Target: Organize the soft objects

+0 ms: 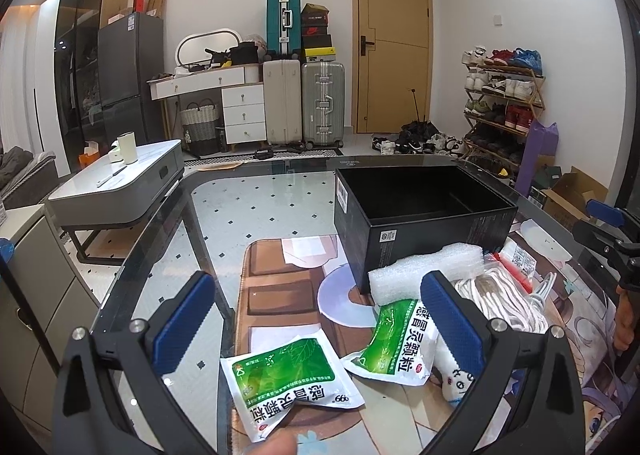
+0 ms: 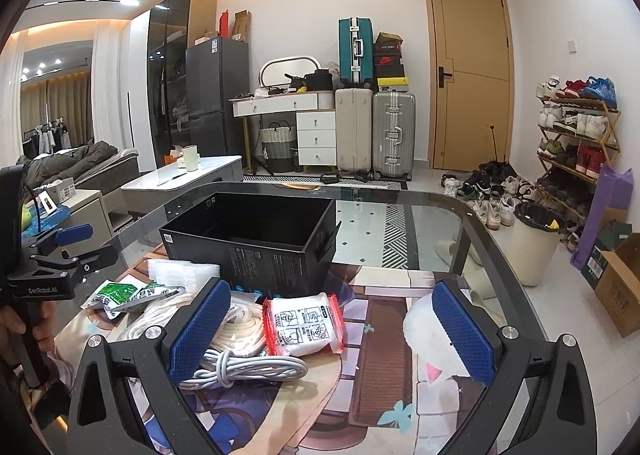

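Observation:
An open black box (image 1: 424, 215) stands empty on the glass table; it also shows in the right wrist view (image 2: 256, 239). In front of it lie two green sachets (image 1: 288, 383) (image 1: 396, 339), a white foam sheet (image 1: 424, 275), a bagged white rope (image 1: 504, 303), a red-edged white packet (image 2: 304, 325) and a coiled white cable (image 2: 248, 369). My left gripper (image 1: 316, 327) is open above the sachets. My right gripper (image 2: 332, 329) is open above the red-edged packet and holds nothing.
A printed mat (image 2: 372, 355) covers the near part of the table. The glass table edge (image 1: 168, 215) curves at the left. Beyond are a low grey table (image 1: 120, 179), suitcases (image 1: 304, 103), a shoe rack (image 2: 576, 135) and a bin (image 2: 532, 243).

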### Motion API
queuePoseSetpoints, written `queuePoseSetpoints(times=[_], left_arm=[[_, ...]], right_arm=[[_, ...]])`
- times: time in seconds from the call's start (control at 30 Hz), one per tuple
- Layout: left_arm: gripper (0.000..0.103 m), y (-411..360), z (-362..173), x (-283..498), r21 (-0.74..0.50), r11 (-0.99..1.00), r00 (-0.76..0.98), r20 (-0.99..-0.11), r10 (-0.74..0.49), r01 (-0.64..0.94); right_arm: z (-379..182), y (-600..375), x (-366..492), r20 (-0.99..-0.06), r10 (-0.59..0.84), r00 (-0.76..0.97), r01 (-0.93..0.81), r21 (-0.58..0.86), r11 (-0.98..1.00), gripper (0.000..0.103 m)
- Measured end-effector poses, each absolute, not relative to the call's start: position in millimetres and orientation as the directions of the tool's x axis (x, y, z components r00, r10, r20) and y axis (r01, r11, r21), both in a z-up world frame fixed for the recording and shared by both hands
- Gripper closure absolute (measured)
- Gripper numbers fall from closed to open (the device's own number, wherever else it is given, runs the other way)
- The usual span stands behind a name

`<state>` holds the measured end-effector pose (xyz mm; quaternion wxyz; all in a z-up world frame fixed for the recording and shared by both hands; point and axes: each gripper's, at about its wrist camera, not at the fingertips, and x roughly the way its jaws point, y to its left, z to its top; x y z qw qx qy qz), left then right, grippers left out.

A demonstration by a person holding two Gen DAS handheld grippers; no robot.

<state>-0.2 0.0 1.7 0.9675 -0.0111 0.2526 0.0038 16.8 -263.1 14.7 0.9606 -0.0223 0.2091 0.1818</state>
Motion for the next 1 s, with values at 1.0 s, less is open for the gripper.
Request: queuePoseSetpoints(times=[1.0], left_arm=[[0.000,-4.9,2.5,-2.2,-0.001,1.000,0.877,-0.481,0.006,-0.007]], right_arm=[[12.6,-262.8,19.7,-0.428,0.347,0.834,-0.364,0.044,0.930,0.000]])
